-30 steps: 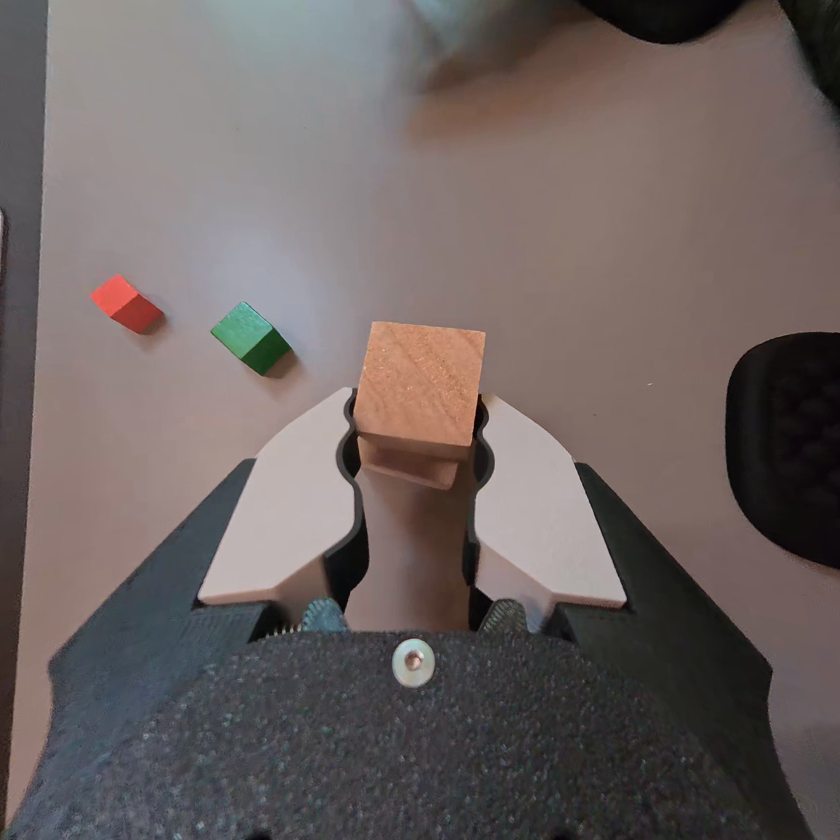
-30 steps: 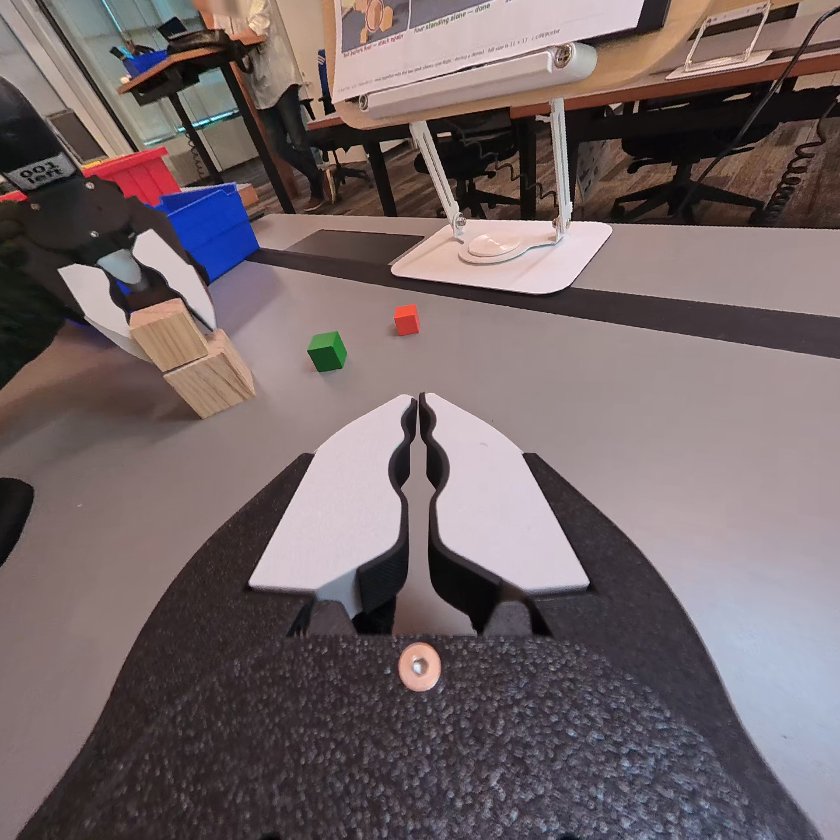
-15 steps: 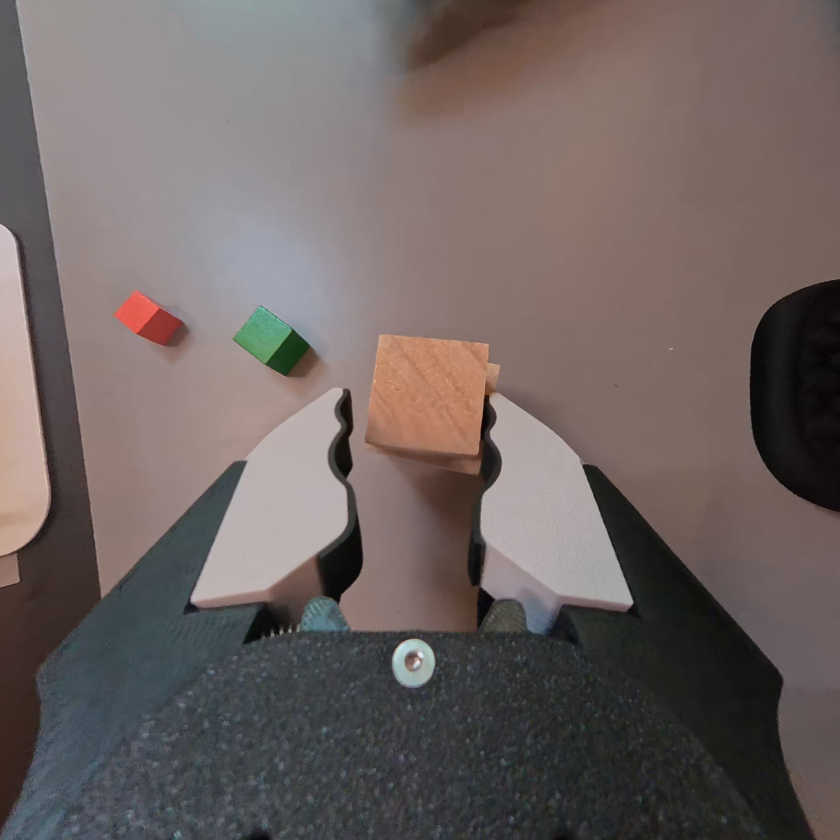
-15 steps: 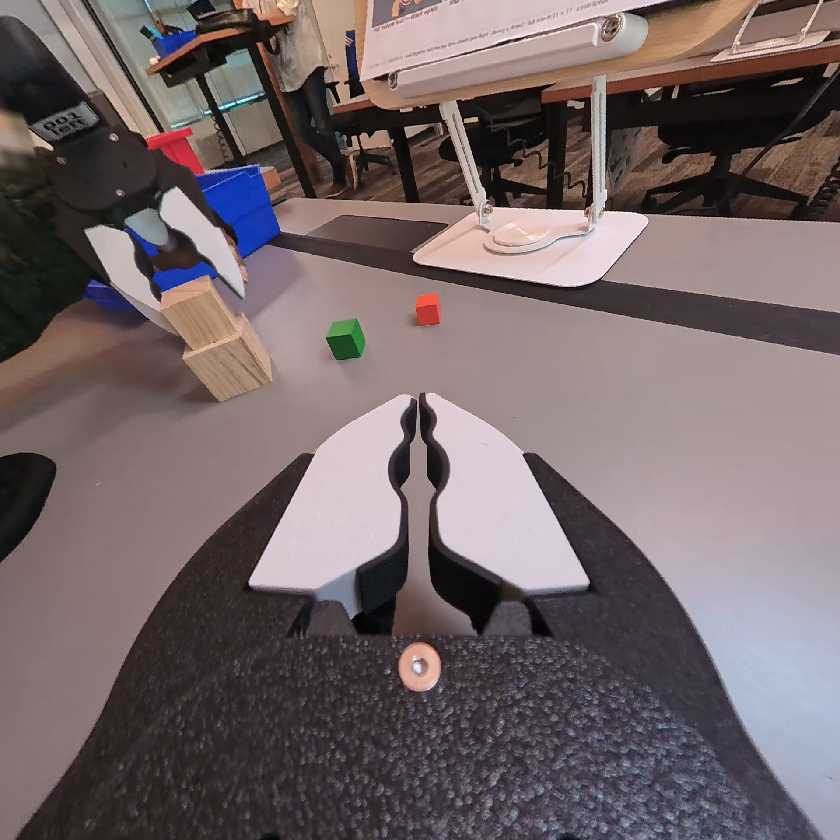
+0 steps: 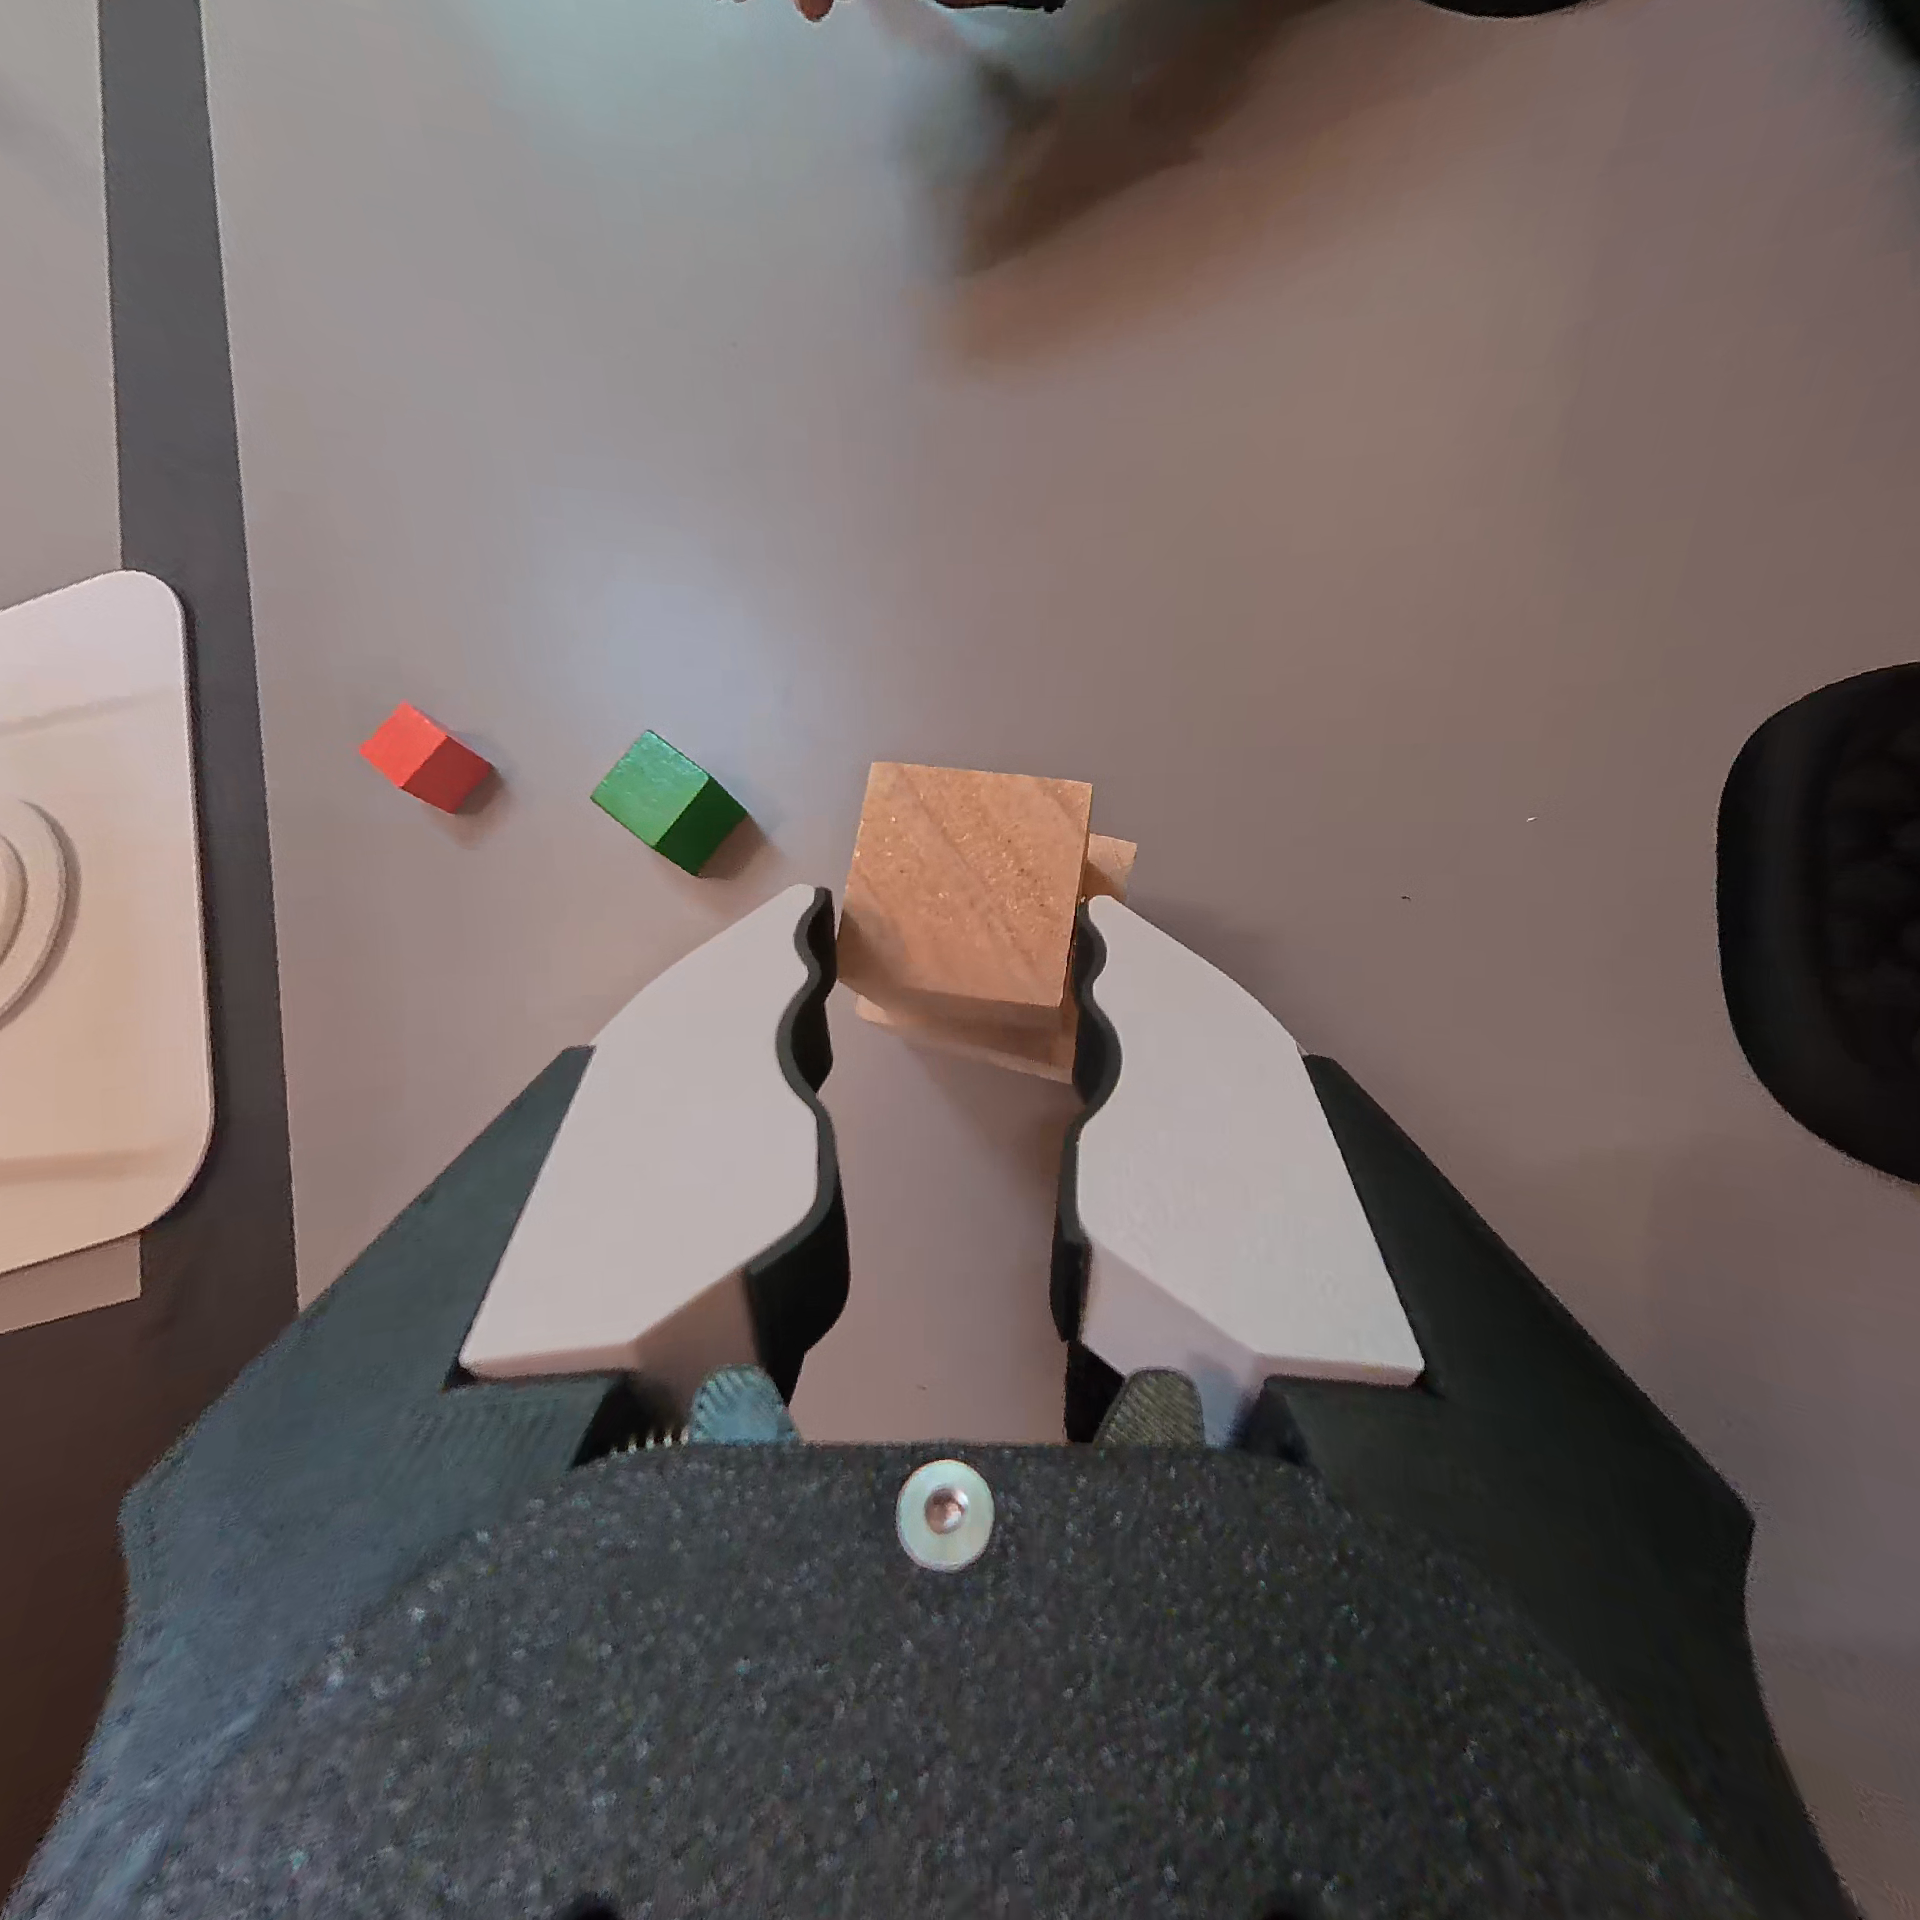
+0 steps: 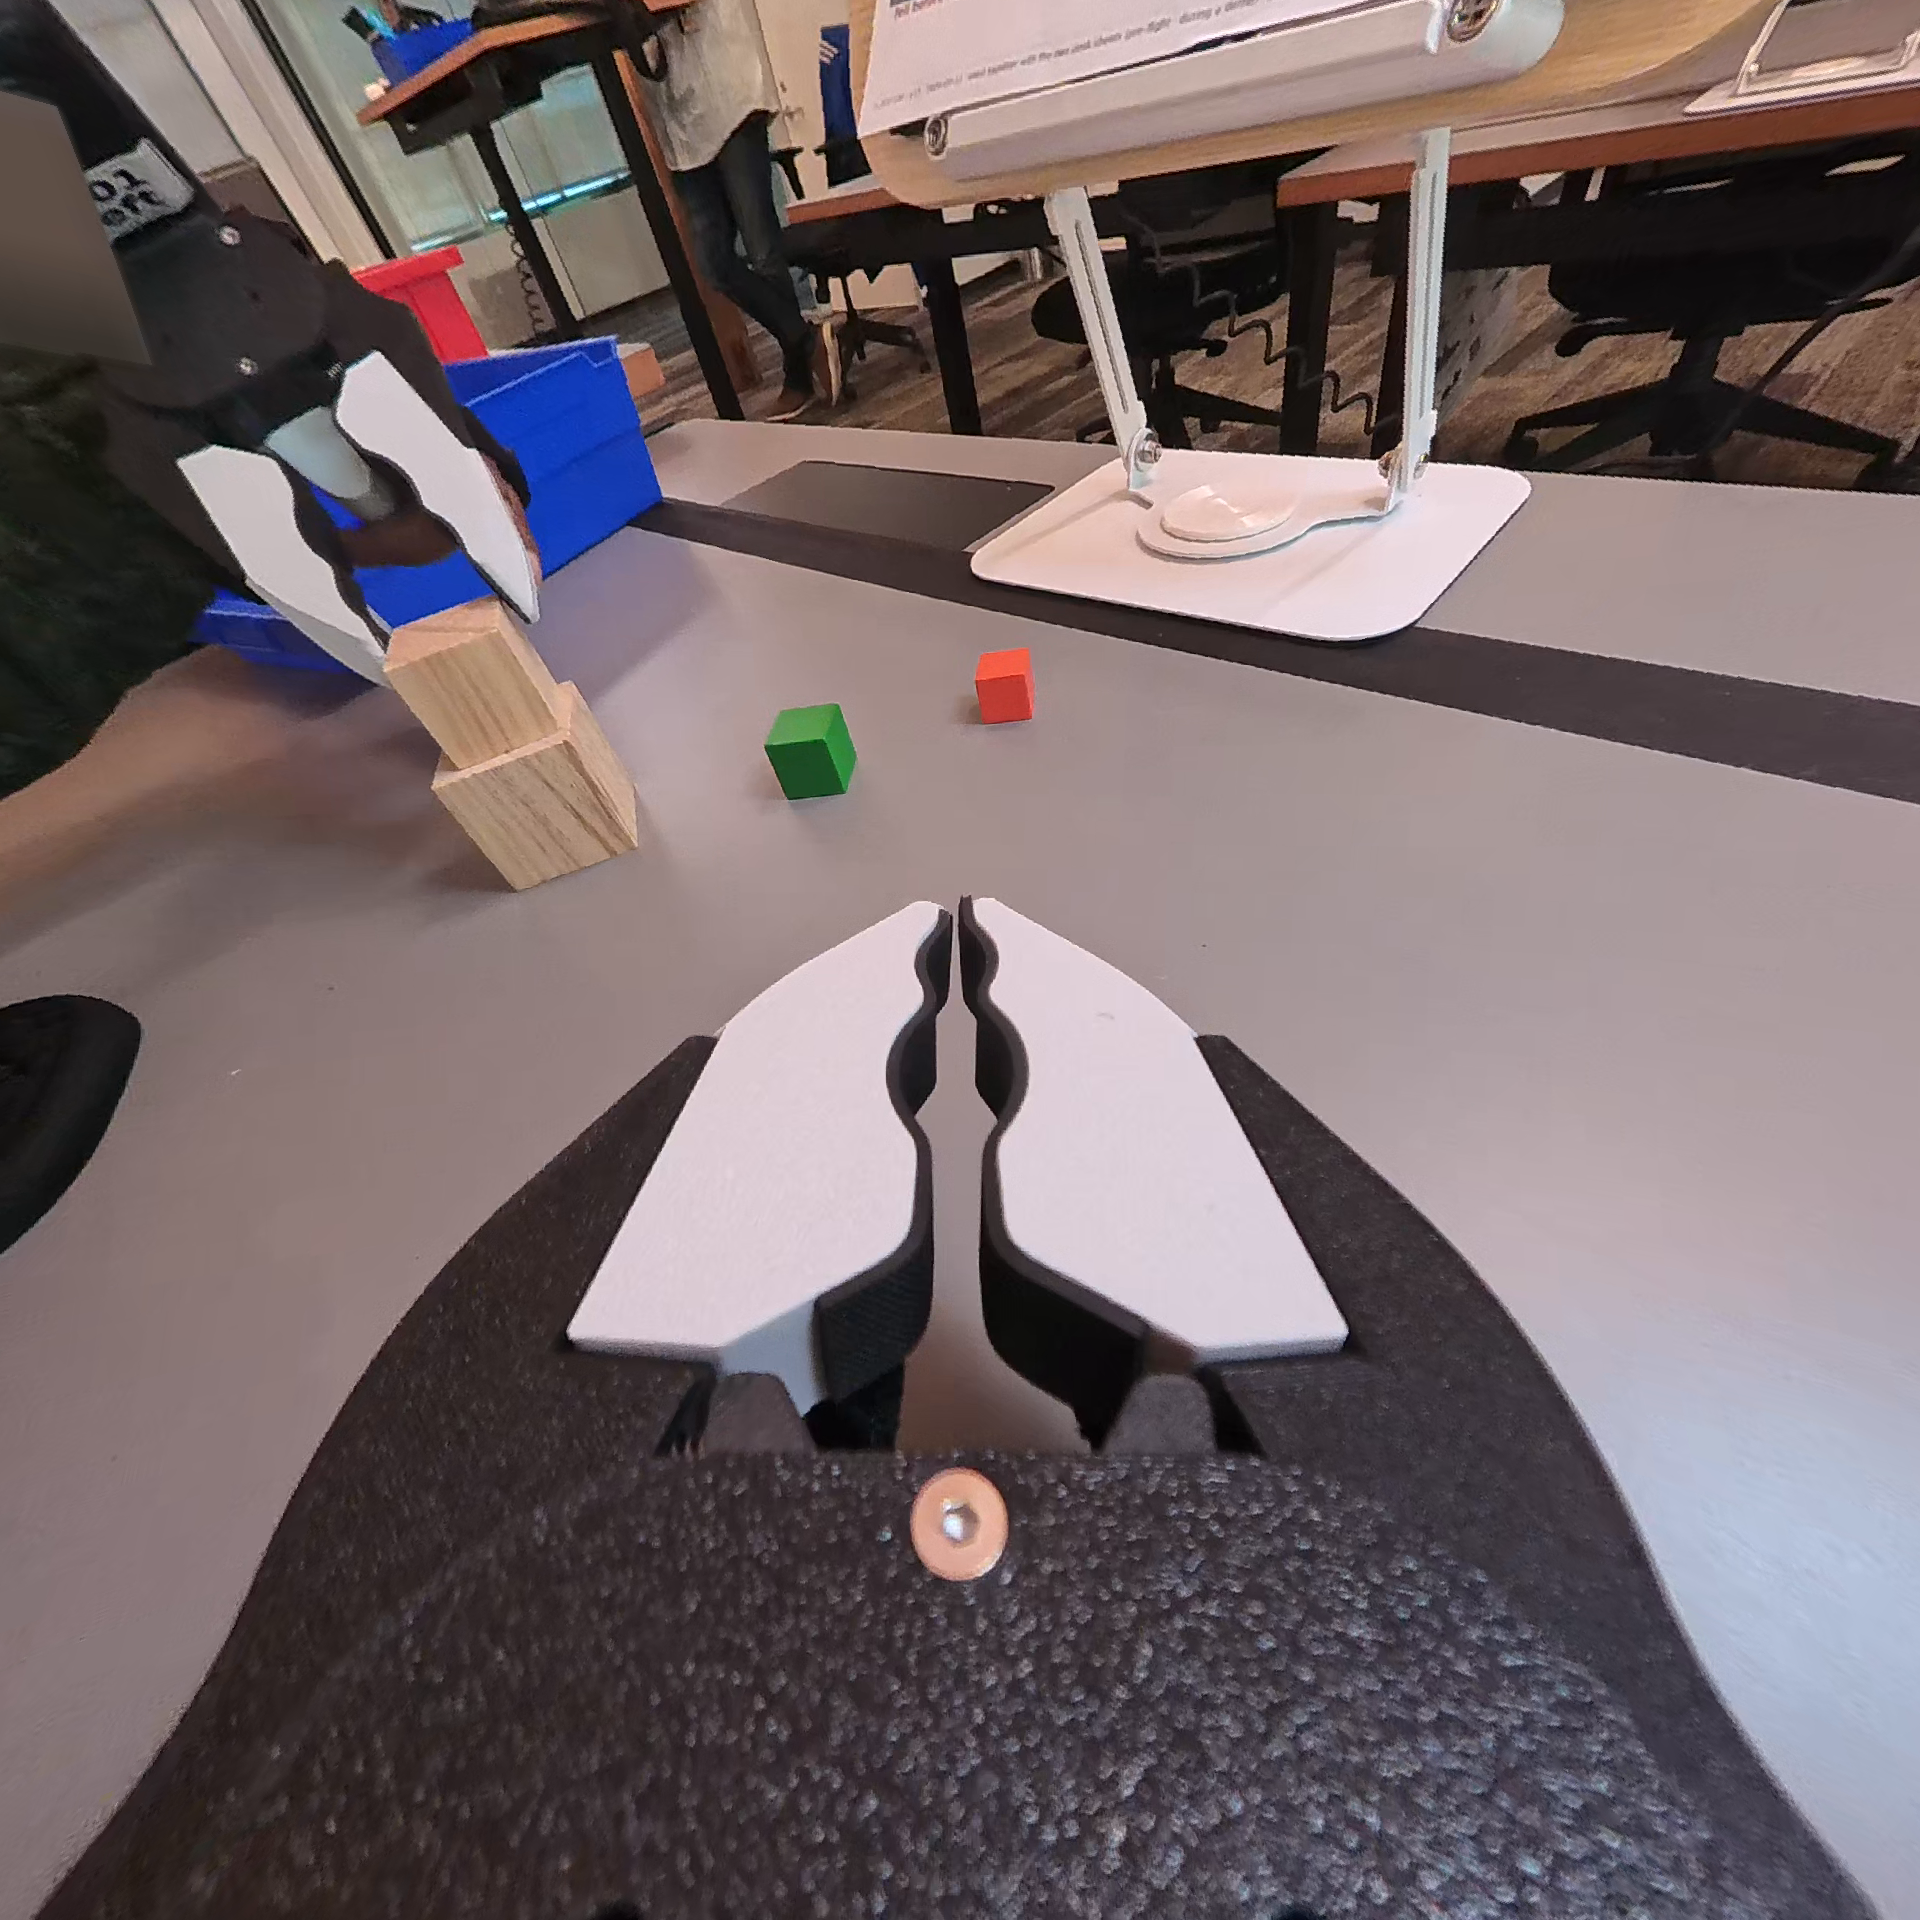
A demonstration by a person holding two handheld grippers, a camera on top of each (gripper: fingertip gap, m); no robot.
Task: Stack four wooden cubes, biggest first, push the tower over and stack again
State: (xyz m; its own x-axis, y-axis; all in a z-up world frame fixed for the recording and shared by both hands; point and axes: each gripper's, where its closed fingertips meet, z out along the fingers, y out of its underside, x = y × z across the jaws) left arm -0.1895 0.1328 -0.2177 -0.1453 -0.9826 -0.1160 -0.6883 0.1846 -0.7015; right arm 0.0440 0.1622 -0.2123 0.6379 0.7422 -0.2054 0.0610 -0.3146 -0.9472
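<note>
The left hand-held gripper [image 5: 954, 925] points straight down, fingers parted; the right hand-held gripper [image 6: 956, 914] is level, fingertips together.

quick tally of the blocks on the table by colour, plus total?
Plain wood: 2, upper wooden block stacked on lower wooden block
Green: 1, green cube
Red: 1, red cube
Total: 4
</note>
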